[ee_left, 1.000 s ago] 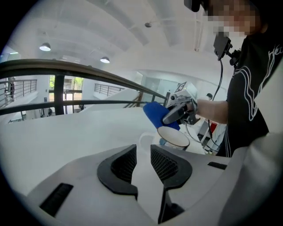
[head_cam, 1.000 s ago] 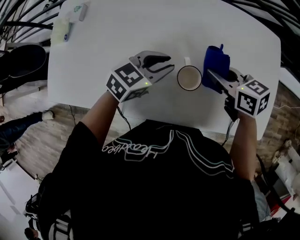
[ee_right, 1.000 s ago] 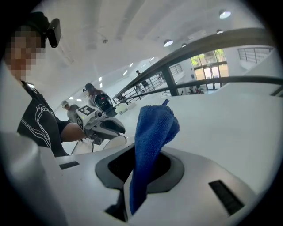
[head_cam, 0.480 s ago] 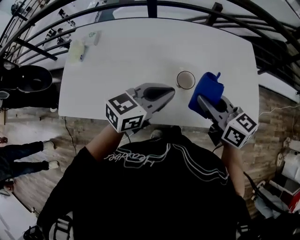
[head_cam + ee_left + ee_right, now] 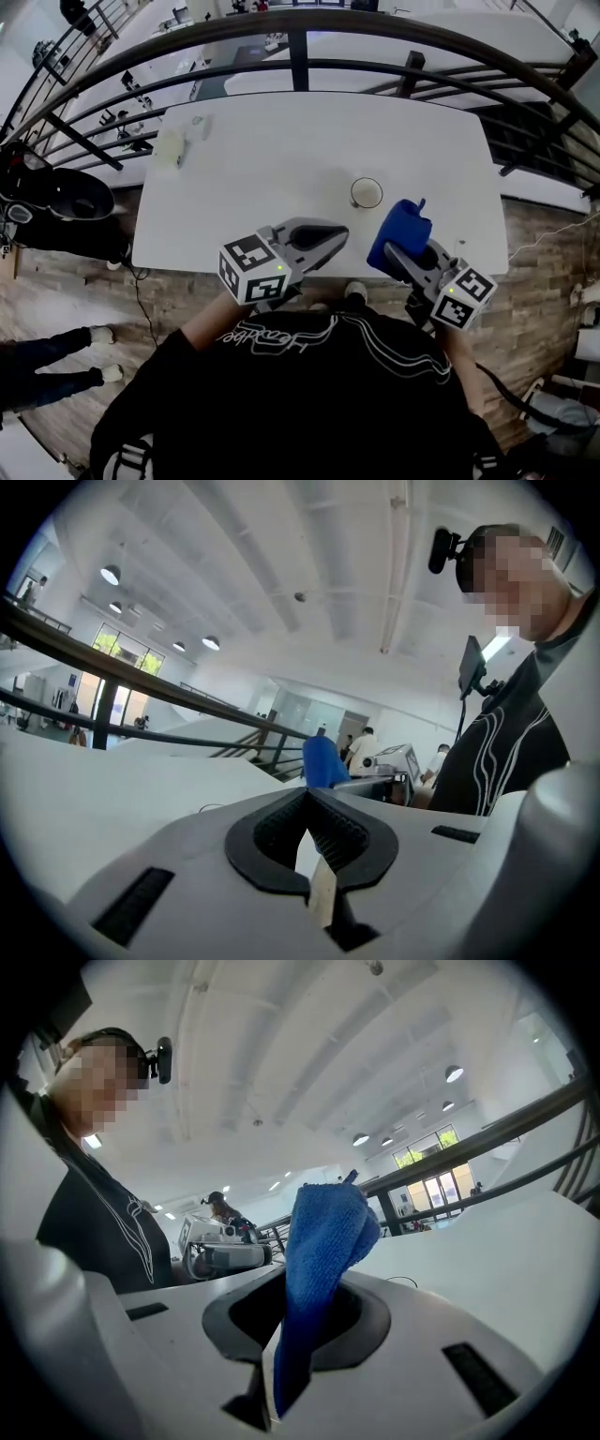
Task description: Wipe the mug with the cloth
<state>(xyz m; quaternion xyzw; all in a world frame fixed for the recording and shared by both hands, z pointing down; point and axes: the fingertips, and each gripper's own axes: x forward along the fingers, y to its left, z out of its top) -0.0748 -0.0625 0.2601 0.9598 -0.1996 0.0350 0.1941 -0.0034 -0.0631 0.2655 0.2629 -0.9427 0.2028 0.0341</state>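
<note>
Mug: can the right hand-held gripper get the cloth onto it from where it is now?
Probably yes. The right hand-held gripper, shut on the blue cloth, is near the mug with only bare table between them. The shut, empty left hand-held gripper lies off to the side.

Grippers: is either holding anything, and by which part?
Right gripper holds the blue cloth, clamped at its lower end; the rest sticks up past the jaws. Left gripper is shut with nothing in it.
</note>
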